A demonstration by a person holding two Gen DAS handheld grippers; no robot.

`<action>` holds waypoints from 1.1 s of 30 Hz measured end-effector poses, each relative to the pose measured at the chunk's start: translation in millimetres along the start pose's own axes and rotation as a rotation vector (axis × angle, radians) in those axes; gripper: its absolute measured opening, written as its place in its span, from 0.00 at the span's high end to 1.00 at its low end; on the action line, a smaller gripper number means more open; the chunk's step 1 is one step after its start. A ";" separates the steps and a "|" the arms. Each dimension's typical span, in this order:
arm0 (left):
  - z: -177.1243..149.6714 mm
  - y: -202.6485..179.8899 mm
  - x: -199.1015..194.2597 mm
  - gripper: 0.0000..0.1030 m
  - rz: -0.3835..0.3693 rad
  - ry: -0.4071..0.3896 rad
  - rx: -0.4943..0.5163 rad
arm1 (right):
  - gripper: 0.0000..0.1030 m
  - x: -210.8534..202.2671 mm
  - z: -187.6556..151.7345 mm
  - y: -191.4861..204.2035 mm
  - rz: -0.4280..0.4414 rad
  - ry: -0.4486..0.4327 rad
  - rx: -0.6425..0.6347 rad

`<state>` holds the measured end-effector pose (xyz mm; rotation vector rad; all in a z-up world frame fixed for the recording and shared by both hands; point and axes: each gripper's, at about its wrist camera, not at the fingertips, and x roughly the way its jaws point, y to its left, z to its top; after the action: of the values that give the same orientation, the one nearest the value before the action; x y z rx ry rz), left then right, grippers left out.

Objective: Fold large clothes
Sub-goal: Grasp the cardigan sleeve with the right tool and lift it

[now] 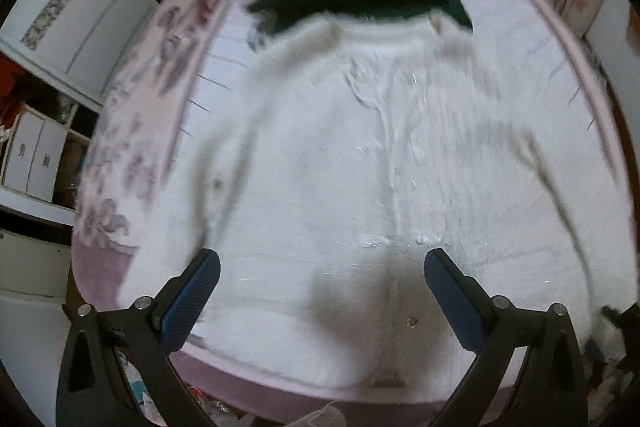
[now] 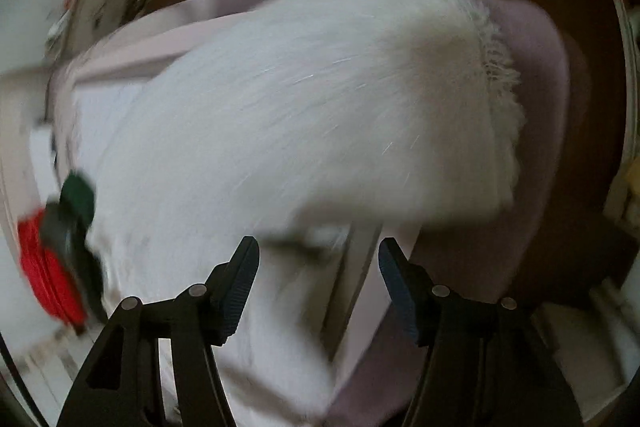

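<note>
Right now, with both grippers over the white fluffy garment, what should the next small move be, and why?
Probably lower the left gripper onto the near hem of the white fluffy garment and pinch it. The garment lies spread flat on the pink bedspread, both grippers' fingers stand apart with nothing between them, and the right gripper hangs over the garment's edge. The blur makes exact contact hard to judge.
</note>
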<state>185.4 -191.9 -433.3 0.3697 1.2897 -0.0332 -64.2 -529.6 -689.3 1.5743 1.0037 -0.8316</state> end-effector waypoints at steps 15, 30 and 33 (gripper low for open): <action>16.0 -91.0 97.8 0.00 -0.027 0.052 0.143 | 0.50 30.7 23.5 28.0 0.217 -0.153 0.028; 56.1 -101.9 147.5 0.00 -0.027 0.059 0.131 | 0.93 -19.4 52.3 109.2 0.255 -0.393 -0.068; 66.2 -90.8 148.7 0.00 -0.045 0.070 0.092 | 0.93 -47.7 50.5 142.0 0.260 -0.421 -0.136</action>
<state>268.7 -269.4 -580.9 0.4234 1.3684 -0.1188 45.0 -602.8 -601.4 1.3062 0.5285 -0.8470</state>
